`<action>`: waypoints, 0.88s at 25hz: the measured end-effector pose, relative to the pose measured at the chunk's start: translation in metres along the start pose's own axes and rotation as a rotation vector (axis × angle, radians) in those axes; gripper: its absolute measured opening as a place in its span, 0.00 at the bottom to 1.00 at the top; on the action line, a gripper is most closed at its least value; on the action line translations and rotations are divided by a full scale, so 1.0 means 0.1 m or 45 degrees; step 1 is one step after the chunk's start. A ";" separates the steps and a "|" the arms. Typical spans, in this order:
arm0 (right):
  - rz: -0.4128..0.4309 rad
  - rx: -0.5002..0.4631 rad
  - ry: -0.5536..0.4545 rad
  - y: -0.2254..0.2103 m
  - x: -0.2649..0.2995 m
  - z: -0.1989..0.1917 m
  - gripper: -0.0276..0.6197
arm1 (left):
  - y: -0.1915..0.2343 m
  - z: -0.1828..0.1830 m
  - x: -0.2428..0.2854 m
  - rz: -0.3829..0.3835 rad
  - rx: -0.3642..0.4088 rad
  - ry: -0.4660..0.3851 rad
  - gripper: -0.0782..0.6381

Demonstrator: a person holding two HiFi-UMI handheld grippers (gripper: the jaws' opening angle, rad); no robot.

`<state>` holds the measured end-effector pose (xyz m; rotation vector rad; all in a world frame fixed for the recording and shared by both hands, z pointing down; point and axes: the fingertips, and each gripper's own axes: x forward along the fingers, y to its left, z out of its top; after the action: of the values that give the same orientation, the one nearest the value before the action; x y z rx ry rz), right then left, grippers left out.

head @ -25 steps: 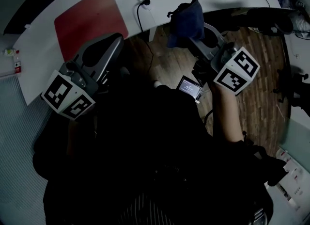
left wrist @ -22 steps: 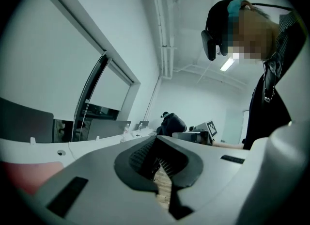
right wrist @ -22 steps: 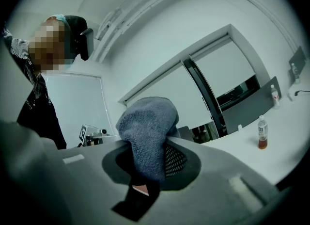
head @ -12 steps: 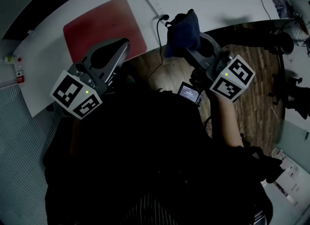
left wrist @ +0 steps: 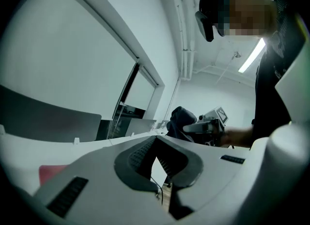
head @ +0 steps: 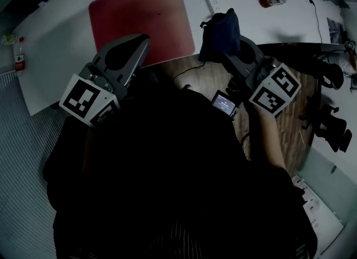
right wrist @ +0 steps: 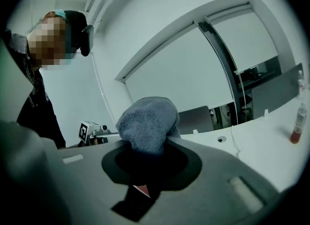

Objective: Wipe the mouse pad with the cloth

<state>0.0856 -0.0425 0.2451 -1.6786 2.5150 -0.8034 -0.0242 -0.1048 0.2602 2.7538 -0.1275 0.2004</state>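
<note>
The right gripper (head: 233,48) was clamped on the bunched dark blue cloth (head: 219,28), right of centre in the head view. The red mouse pad (head: 139,18) lay just to its upper left. The left gripper (head: 142,40), jaws together and empty, hung at the pad's lower edge.

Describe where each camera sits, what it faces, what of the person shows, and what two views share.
Head view: head-mounted, looking down at the desk, mouse pad, left gripper, right gripper; torso and right forearm show.
Left gripper view: on the left gripper, facing upward past its shut jaws; person at right.
Right gripper view: on the right gripper, facing upward, jaws shut on the cloth; person at left.
Shared: all three show the cloth.
</note>
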 end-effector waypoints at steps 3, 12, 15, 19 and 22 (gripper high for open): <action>0.046 -0.035 0.021 0.17 0.23 0.02 0.16 | 0.11 -0.11 -0.22 0.018 -0.039 -0.007 0.12; 0.106 -0.100 0.038 0.26 0.44 0.14 0.16 | 0.18 -0.08 -0.42 0.052 -0.045 -0.047 0.12; 0.152 -0.104 0.036 0.22 0.46 0.20 0.16 | 0.17 -0.09 -0.42 0.102 -0.028 -0.035 0.12; 0.231 -0.127 0.039 0.22 0.69 0.26 0.16 | 0.29 -0.07 -0.53 0.199 -0.029 -0.040 0.12; 0.300 -0.142 0.043 0.26 0.87 0.33 0.16 | 0.39 -0.05 -0.59 0.272 -0.034 -0.042 0.12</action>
<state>0.0355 -0.1240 0.2286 -1.3672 2.7587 -0.6879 -0.0875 -0.1358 0.2696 2.7146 -0.4304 0.2078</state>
